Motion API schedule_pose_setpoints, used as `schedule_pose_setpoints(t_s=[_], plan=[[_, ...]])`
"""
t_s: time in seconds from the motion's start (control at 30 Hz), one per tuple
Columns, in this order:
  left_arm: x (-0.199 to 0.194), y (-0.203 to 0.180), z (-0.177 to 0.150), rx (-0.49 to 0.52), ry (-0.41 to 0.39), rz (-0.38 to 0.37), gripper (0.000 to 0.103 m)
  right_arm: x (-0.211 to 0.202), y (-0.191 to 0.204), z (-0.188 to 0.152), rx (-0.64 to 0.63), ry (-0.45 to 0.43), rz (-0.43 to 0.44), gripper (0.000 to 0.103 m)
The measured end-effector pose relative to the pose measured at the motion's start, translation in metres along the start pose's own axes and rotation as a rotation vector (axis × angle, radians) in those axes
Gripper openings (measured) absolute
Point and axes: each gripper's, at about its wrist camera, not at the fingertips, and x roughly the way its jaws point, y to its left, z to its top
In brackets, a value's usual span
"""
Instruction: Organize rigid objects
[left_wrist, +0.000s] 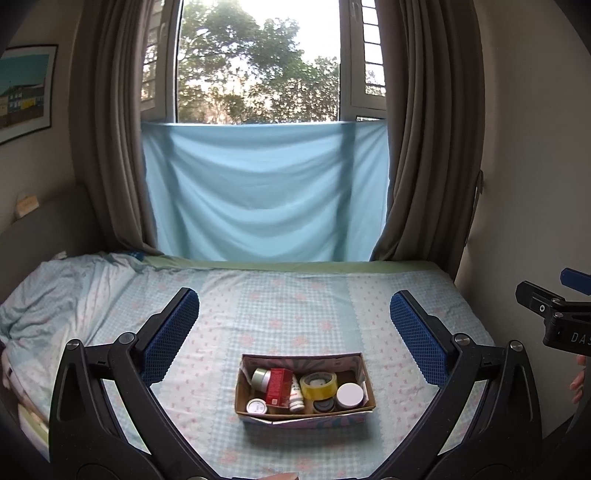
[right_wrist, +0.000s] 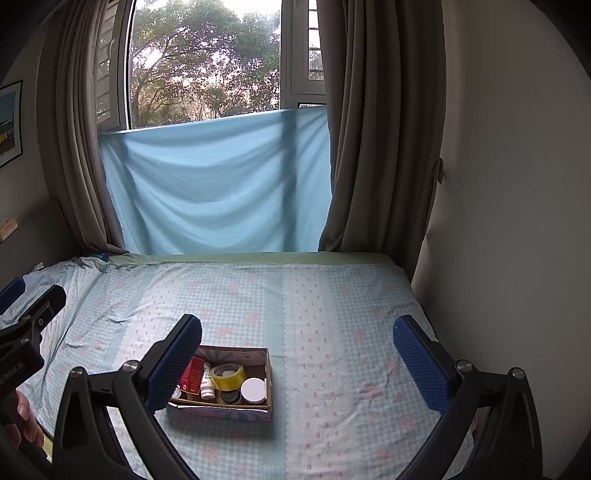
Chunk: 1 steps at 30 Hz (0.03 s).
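A small open cardboard box (left_wrist: 364, 373) sits on the bed and holds a red carton (left_wrist: 279, 386), a yellow tape roll (left_wrist: 318, 384), a white bottle (left_wrist: 296, 397), a white-lidded jar (left_wrist: 349, 394) and small round tins (left_wrist: 256, 406). My left gripper (left_wrist: 293, 314) is open and empty, held above and behind the box. My right gripper (right_wrist: 297, 343) is open and empty, to the right of the box (right_wrist: 269, 373). The tape roll also shows in the right wrist view (right_wrist: 228, 376). The right gripper shows at the left wrist view's right edge (left_wrist: 554, 306).
The bed (left_wrist: 295, 295) has a blue checked sheet, rumpled bedding (left_wrist: 48, 295) at the left. A blue cloth (left_wrist: 258, 192) and brown curtains (left_wrist: 432, 129) hang at the window behind. A wall (right_wrist: 517, 184) borders the bed's right side.
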Motion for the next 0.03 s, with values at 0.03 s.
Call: schedule_pose_setpoints(t_s=[0.03], plan=[[0.0004,0.0002,-0.0001,0.0,0.0,-0.004,0.103,0.0001,0.0005,-0.0009,0.001,0.0,-0.001,0.103]])
